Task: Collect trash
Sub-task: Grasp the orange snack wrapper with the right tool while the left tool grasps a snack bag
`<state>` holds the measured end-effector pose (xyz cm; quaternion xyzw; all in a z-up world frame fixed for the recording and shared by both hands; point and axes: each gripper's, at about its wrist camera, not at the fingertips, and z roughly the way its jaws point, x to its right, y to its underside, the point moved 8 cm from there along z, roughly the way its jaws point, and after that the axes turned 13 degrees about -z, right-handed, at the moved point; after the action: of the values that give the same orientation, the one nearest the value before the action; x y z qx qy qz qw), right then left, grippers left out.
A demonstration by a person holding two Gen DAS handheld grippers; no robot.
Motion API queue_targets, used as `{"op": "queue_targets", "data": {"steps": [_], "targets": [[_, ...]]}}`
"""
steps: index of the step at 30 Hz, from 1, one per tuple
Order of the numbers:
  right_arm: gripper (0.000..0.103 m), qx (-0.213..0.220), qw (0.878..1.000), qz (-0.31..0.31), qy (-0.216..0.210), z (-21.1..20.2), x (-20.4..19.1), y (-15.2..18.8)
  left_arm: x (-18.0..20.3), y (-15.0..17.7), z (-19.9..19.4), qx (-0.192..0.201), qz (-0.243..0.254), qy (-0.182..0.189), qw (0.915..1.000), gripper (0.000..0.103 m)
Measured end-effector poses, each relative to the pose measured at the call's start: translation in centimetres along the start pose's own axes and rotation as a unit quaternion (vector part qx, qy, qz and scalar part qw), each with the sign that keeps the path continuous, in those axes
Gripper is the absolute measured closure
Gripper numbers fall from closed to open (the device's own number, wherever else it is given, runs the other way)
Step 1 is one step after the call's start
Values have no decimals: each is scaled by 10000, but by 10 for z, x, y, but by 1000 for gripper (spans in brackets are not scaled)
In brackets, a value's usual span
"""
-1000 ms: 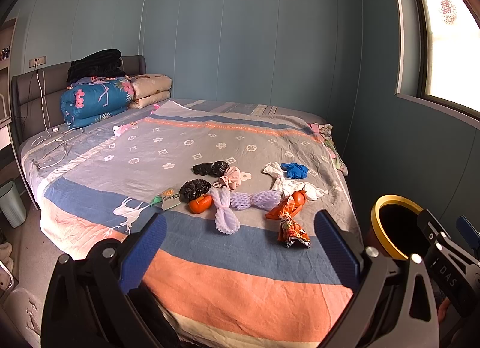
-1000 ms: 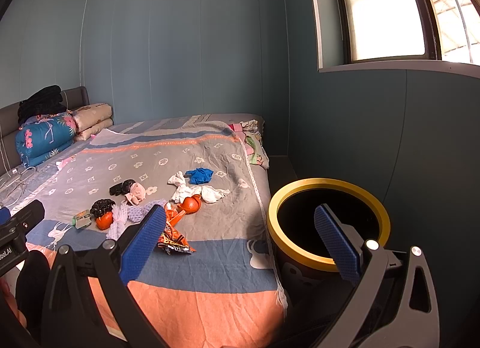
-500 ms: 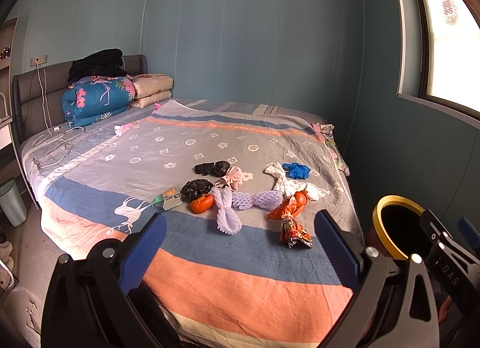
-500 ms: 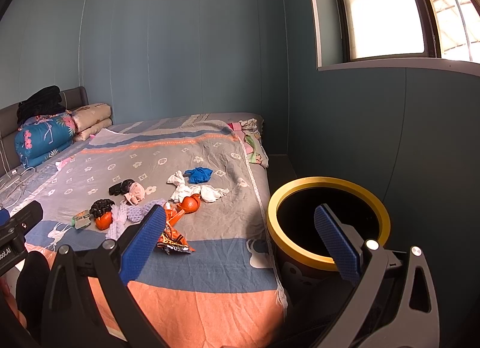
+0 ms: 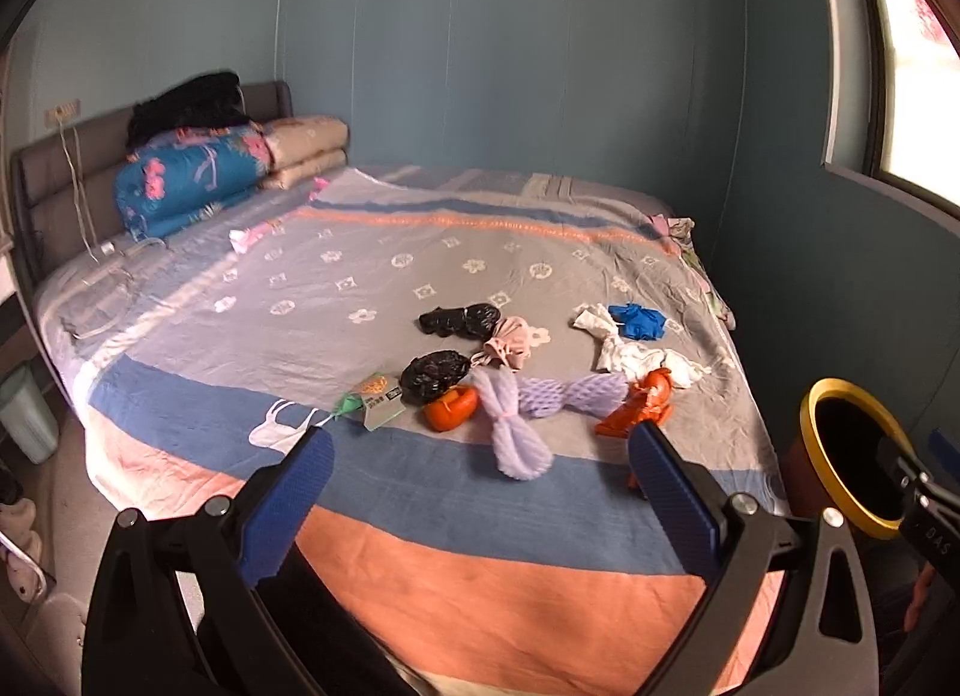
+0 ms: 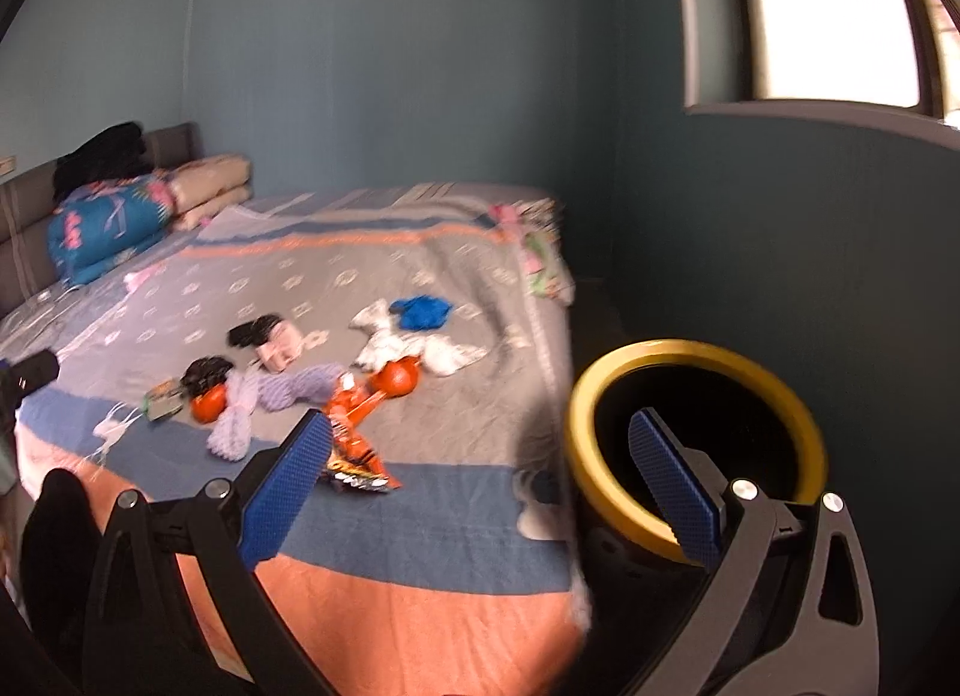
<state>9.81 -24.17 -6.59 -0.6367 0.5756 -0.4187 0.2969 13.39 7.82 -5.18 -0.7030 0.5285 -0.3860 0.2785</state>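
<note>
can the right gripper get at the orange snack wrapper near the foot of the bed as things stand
Probably yes. The right gripper is open and empty, and the crumpled orange snack wrapper lies uncovered on the striped bedspread, just ahead of its left fingertip. The yellow-rimmed black bin stands off to the right, out of the path.

Bed (image 5: 420, 516), striped sheet with floral motifs. Folded blue floral quilt (image 5: 186, 180) at headboard (image 5: 54, 168), beige bedding (image 5: 306, 147) beside it, dark bundle (image 5: 186, 105) on top, possibly clothing. Window (image 6: 840, 6), teal walls.
</note>
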Motion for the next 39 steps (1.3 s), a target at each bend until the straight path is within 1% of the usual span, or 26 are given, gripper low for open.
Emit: {"op": "queue_targets", "data": {"steps": [3,7,12,16,17,19,22,26,27,29,31,33,35,37,38,39], "targets": [[8,-272,9988,-231,-333,25,-16,-2,-25,-17,16,-155,-76,28,9998,8],[8,-505,9956,-516,-602,53,-39,-5,-60,-34,36,-189,-1,-227,9996,8],[8,-870,9884,-811,-942,90,-72,-4,-105,-42,65,-518,-275,-210,9981,8],[8,-1359,9799,-830,-1205,120,-89,9,-141,-39,98,-786,-318,-485,9952,8],[8,-1544,9760,-795,-1311,130,-95,14,-150,-36,108,-893,-342,-504,9941,8],[8,-1773,9705,-776,-1436,140,-102,22,-168,-30,127,-1106,-384,-513,9918,8],[8,-1970,9663,-794,-1455,155,-108,29,-183,-17,151,-1342,-429,-588,9883,8],[8,-2146,9617,-826,-1490,175,-116,31,-197,3,183,-1625,-396,-728,9832,8],[8,-2184,9604,-831,-1520,179,-117,32,-202,6,190,-1680,-452,-774,9817,8],[8,-2251,9573,-843,-1606,187,-123,33,-209,11,199,-1770,-584,-750,9796,8],[8,-2251,9567,-897,-1616,193,-127,33,-214,12,203,-1758,-634,-724,9797,8],[8,-2199,9571,-977,-1617,196,-131,33,-215,11,205,-1685,-556,-720,9815,8],[8,-2152,9575,-977,-1651,200,-134,32,-213,10,208,-1711,-483,-680,9817,8],[8,-2173,9573,-921,-1669,203,-134,33,-207,6,209,-1764,-495,-438,9821,8],[8,-2198,9569,-884,-1678,206,-135,33,-201,3,210,-1776,-442,-296,9827,8],[8,-2212,9568,-870,-1678,208,-134,34,-192,-1,210,-1801,-280,-125,9832,8]]}}
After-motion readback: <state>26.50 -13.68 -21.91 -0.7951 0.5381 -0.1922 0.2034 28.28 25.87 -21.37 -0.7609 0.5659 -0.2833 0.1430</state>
